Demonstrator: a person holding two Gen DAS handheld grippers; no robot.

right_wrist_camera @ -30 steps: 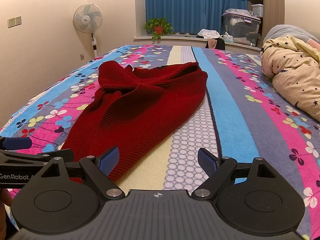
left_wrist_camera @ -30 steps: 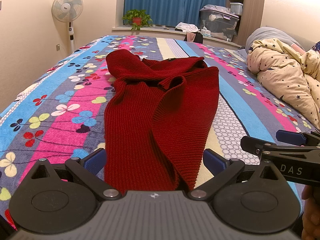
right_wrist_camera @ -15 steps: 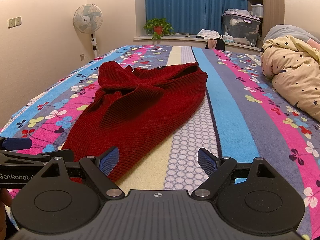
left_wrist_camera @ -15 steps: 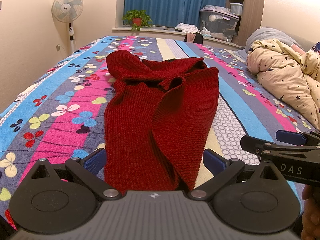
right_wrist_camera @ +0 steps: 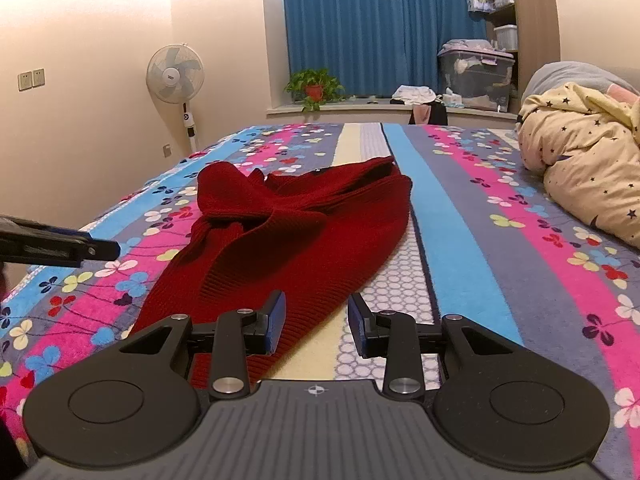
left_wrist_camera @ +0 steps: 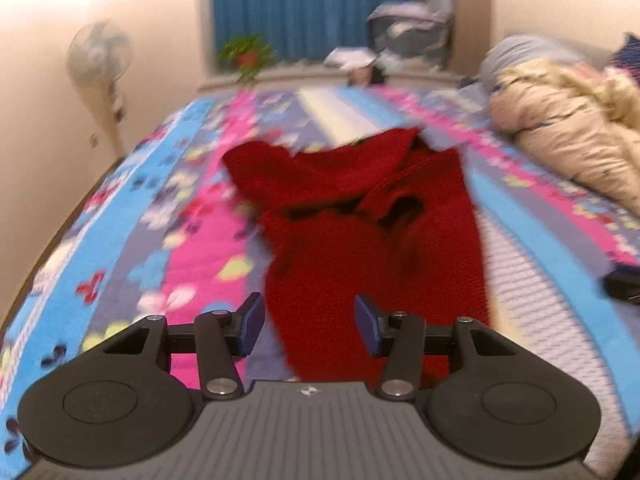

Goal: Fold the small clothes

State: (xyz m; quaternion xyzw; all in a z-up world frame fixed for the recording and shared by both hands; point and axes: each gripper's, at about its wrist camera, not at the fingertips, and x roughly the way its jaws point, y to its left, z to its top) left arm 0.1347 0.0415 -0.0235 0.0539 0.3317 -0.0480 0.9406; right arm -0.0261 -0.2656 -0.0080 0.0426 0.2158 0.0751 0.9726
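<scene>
Floral fleece bedspread, ribbed (seemingly rumpled) sweater

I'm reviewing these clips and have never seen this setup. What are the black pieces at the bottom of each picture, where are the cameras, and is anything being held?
No robot here: a person carries a two-finger tool in each hand, each with a camera looking along its fingers. One picture is from the left tool, blurred by motion; the other is from the right tool. Both are open and hold nothing. Ahead, a crumpled red sweater lies on the flowered bedspread, not yet folded. A star-print quilt is bunched at the right.
</scene>
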